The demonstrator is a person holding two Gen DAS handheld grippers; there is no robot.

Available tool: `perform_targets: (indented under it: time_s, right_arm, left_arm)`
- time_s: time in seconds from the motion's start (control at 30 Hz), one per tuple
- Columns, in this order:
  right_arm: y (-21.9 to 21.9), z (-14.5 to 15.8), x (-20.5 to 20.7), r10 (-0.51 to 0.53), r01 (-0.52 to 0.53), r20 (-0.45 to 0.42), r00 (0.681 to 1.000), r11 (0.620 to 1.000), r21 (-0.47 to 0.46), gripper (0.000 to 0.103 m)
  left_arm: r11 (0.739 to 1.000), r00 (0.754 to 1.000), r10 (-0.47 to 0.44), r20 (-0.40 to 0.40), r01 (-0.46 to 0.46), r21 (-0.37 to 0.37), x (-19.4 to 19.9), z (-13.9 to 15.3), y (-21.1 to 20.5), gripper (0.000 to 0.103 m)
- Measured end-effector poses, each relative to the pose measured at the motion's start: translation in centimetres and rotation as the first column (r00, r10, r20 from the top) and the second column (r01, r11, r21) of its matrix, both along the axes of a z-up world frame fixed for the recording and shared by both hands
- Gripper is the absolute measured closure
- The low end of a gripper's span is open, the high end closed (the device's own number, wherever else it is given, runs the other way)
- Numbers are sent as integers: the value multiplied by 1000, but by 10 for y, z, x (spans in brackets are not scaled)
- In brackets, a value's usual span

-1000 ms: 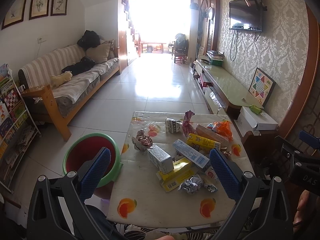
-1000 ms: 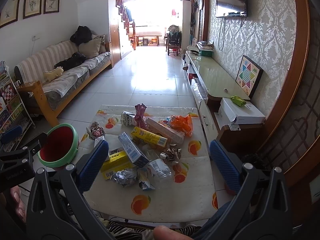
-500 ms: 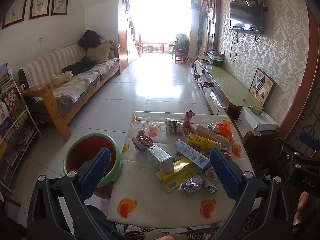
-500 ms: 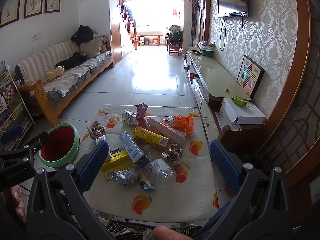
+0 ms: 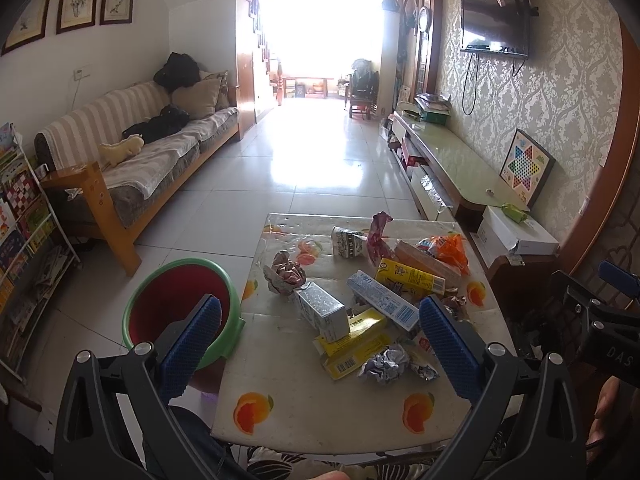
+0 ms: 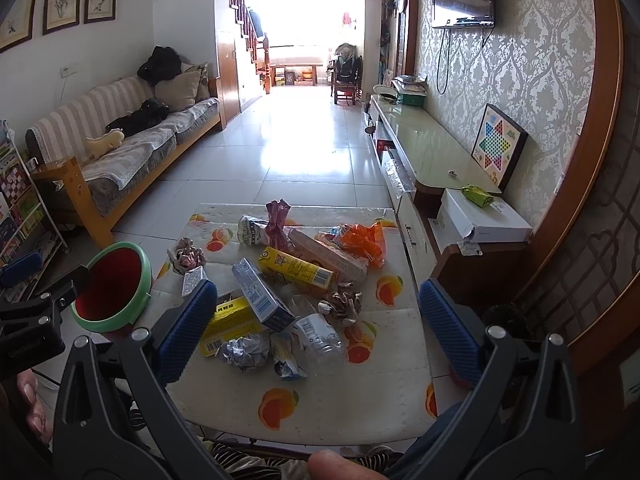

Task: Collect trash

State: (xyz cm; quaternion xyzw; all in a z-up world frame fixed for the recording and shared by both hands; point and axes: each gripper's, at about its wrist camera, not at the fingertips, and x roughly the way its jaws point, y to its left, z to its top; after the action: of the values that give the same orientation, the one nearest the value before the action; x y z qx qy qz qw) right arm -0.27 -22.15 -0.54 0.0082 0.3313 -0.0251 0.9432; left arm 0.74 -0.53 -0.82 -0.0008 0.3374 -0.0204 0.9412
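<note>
Litter heap, centre of fruit-print desk (image 5: 320, 412): crumpled silver foil ball (image 5: 385, 365), yellow cardboard carton (image 5: 408, 276); light, crushable, best pinched across narrow sides. Green-rimmed red bin (image 5: 176, 312), lower left. Left gripper (image 5: 320, 344) and right gripper (image 6: 316, 332): both spread wide, empty.

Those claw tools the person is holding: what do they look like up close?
Each is a black plastic frame that forks into two arms with silver screws. The left gripper and right gripper both end in ribbed blue pads. White lettering marks the body of each where it shows in the other's view. No cables or sleeves show.
</note>
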Motion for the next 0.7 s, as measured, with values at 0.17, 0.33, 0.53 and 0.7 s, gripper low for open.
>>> perform_targets:
  time_s: [0.17,0.33,0.53,0.7]
  right_arm:
    - [-4,-9,9,-4,4,-15,1000,1000,2,3]
    - [-2,-15,11,6,-6,-25,1000,1000,10,3]
    - [4,-16,8,8,-8,-28,1000,1000,16,3]
    - [6,-15,6,13,-13,-25,1000,1000,15,3]
  left_arm:
    - [1000,1000,2,-14,-2,12,7,-7,-1,8]
    - [1000,1000,13,-14,-13,11,8,-10,-1,8]
    - [1000,1000,16,-12,-16,10,8,-9,0,8]
    - [1000,1000,18,-10,-18,5,8,-10,2,8]
